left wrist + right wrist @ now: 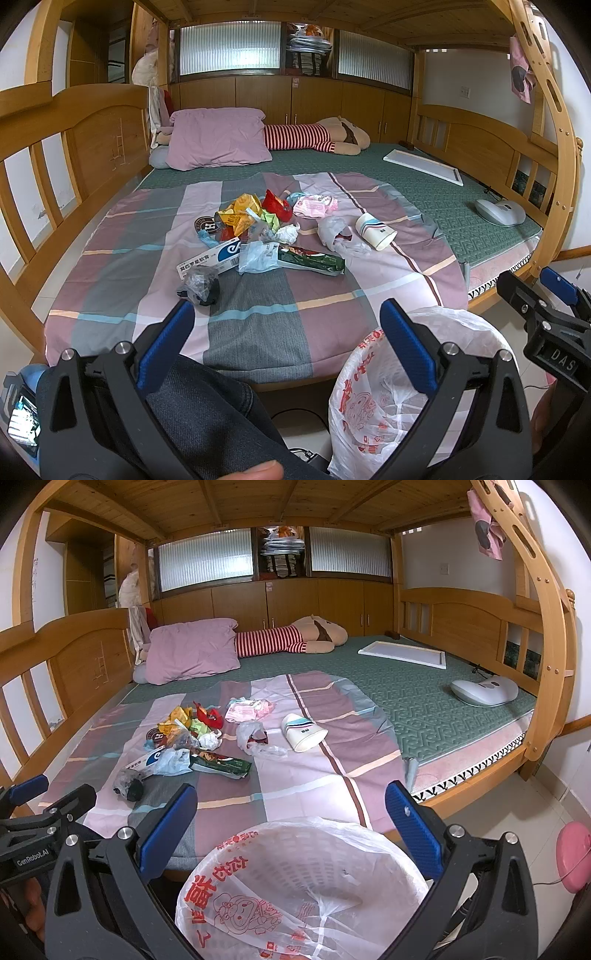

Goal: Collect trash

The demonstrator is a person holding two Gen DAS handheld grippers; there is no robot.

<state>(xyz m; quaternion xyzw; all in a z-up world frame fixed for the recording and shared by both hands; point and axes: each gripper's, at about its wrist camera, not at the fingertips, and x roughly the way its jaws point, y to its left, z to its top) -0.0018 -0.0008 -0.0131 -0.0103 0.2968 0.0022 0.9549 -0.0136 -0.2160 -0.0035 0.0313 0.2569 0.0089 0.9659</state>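
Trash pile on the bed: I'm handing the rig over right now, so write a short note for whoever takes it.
Left claw: open, empty, held before the bed edge.
Right claw: open, empty, above the lined bin.
Trash pile lies on the plaid sheet: wrappers, a paper cup on its side, a clear bag, a green packet, a dark wad nearest.
Done: nothing visible in the bin.
Left: pick every piece and drop it in.

A home bedroom: wooden bunk bed (458, 627), pillow (192, 653), plush toy (295, 638).
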